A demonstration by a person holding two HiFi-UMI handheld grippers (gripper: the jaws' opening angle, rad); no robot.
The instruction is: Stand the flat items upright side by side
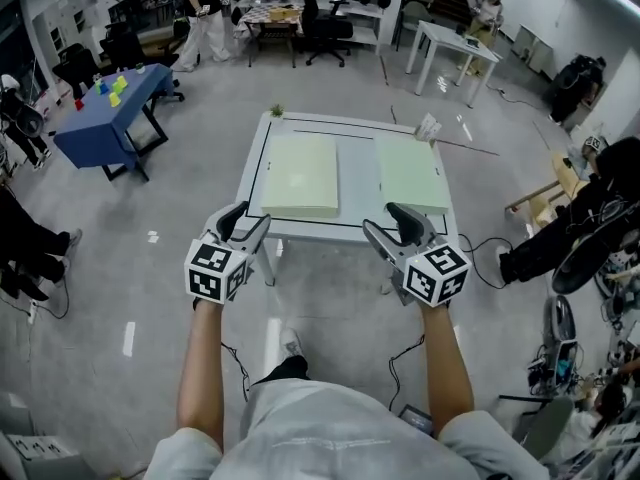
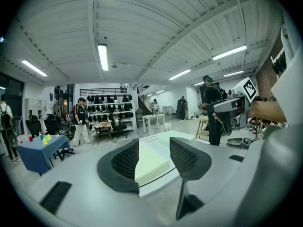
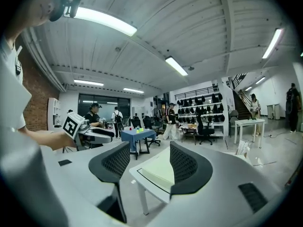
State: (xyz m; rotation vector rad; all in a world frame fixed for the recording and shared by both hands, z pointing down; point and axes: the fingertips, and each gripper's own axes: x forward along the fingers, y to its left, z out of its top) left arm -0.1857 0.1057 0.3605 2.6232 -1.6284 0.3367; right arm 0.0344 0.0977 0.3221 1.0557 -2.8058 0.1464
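Head view: your left gripper and right gripper hang spread, empty. Both flat pads lie on the table, twelve o'clock

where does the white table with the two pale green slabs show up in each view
Head view: white square table, upper centre, seen from above.
Left gripper view: its near edge, low centre of the picture.
Right gripper view: one corner above a leg, low, just left of centre.
Shared landmark: blue-draped table with coloured cups, beyond the white one.
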